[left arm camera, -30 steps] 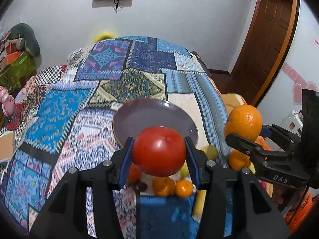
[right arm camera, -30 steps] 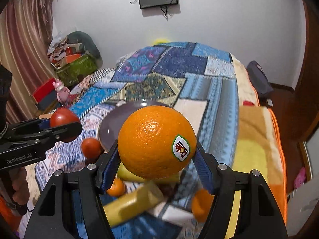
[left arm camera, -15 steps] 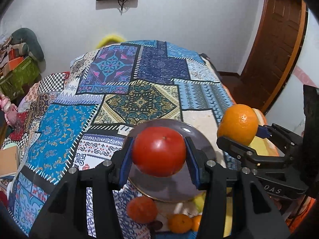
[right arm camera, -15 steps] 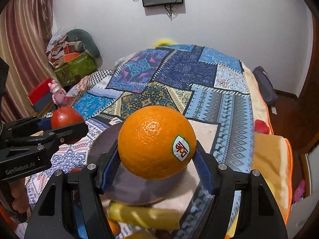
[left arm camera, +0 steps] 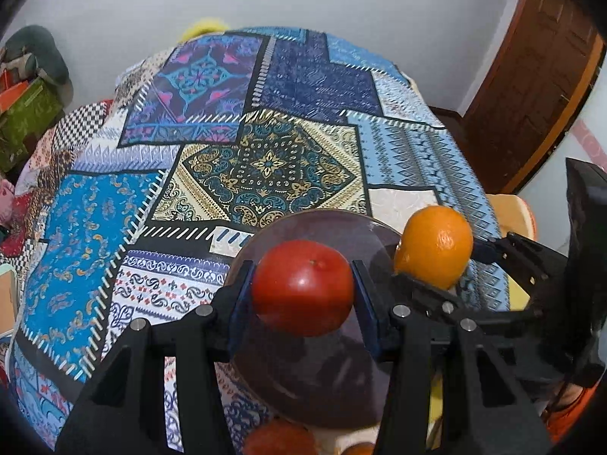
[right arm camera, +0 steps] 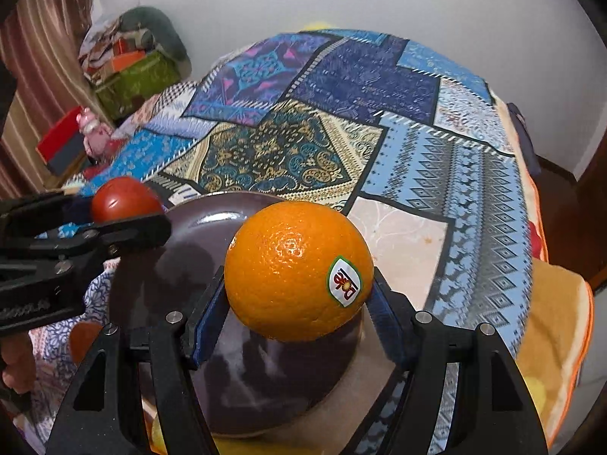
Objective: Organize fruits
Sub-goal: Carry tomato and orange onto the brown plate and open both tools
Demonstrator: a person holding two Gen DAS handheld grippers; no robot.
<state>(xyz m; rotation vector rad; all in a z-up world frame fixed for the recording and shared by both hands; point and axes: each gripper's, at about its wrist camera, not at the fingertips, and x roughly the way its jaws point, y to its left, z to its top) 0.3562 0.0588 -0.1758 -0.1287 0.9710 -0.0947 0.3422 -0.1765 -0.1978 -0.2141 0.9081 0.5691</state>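
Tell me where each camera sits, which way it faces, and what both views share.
Left wrist: on the left claw, looking along its fingers at the tomato over the plate; the right claw shows at right.
Right wrist: on the right claw, facing the orange; the left claw and a hand show at left.
Shared: both fruits, plate, patchwork bedspread.

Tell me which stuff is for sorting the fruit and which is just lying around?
For the job: round red tomato in the left hand-held gripper; big sticker-marked orange in the right hand-held gripper; round dark purple plate.

Just lying around: green box; pink toy; brown wooden door.
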